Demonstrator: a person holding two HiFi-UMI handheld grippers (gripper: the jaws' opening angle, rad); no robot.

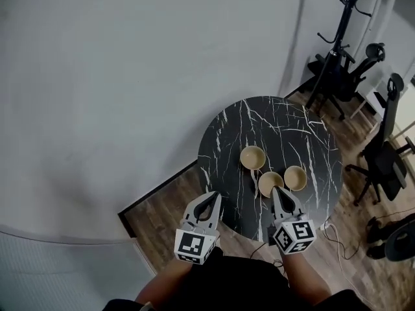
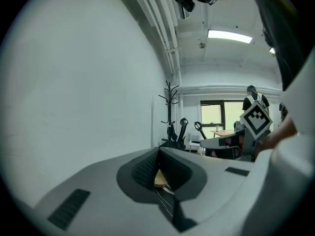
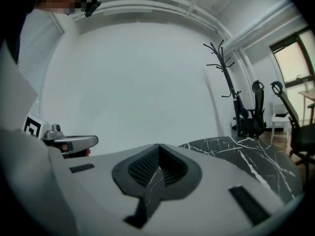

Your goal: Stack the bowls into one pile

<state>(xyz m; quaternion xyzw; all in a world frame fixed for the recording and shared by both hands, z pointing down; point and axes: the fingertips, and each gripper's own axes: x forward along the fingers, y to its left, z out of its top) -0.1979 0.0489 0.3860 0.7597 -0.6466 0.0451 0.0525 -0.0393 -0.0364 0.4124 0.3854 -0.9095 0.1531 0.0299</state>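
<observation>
Three tan bowls sit upright and unstacked on the round black marbled worktop [image 1: 285, 118], right of centre in the head view. The upper bowl [image 1: 253, 157] stands slightly apart. The middle bowl [image 1: 270, 183] and the right-hand bowl [image 1: 295, 178] lie just beside each other below it; I cannot tell whether they touch. My left gripper [image 1: 212, 197] hangs at the worktop's lower-left edge, jaws pressed together on nothing. My right gripper [image 1: 277, 190] points at the middle bowl's near rim, jaws likewise together and empty. Judgement: the bowls look rigid, smooth and light, material uncertain, so treat them as chippable. The best hold is probably a pinch across the rim wall, one jaw inside and one outside. A smooth wall may slip, so lift level and lower gently into the next bowl. Stacking not yet begun.
</observation>
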